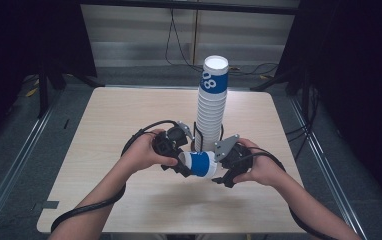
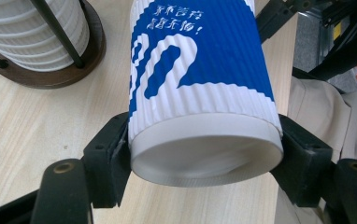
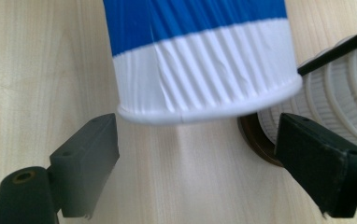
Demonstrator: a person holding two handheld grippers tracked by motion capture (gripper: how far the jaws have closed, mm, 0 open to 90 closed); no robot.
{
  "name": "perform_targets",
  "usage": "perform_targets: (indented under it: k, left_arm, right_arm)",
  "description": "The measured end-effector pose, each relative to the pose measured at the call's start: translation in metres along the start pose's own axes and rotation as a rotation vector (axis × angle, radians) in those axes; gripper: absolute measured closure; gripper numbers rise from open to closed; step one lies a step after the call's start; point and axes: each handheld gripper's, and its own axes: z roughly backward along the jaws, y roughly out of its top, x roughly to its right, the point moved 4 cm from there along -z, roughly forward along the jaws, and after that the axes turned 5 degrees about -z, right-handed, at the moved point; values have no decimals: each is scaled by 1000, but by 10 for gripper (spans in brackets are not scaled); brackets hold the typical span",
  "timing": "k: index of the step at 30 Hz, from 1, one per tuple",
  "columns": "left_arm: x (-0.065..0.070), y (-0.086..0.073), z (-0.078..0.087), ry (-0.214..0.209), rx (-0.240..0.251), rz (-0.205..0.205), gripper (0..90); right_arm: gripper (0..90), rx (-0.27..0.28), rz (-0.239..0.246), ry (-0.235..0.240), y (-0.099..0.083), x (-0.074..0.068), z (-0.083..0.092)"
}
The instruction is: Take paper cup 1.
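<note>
My left gripper (image 2: 204, 154) is clamped on the blue-and-white cup (image 2: 200, 84) — held sideways above the table (image 1: 129, 115), beside the cup stack (image 1: 212, 107). My right gripper (image 3: 195, 154) stands open at its rim.

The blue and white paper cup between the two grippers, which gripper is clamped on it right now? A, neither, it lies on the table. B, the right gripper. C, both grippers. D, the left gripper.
D: the left gripper has its black jaws pressed against both sides of the cup, while the right gripper has its jaws spread wide, clear of the cup's rim.
</note>
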Motion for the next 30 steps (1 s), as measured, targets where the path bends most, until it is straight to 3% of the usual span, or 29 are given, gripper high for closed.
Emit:
perform_targets:
  k: [8,18,30]
  left_arm:
    - [0,-3,1,9,35,3,294]
    - [0,-9,-5,7,105,21,294]
    - [-2,-16,-6,0,128,21,294]
  right_arm:
    - [130,81,-37,-8,-13,4,-2]
    - [130,197,-151,16,-25,7,5]
    - [130,283,-175,60,-24,3,8]
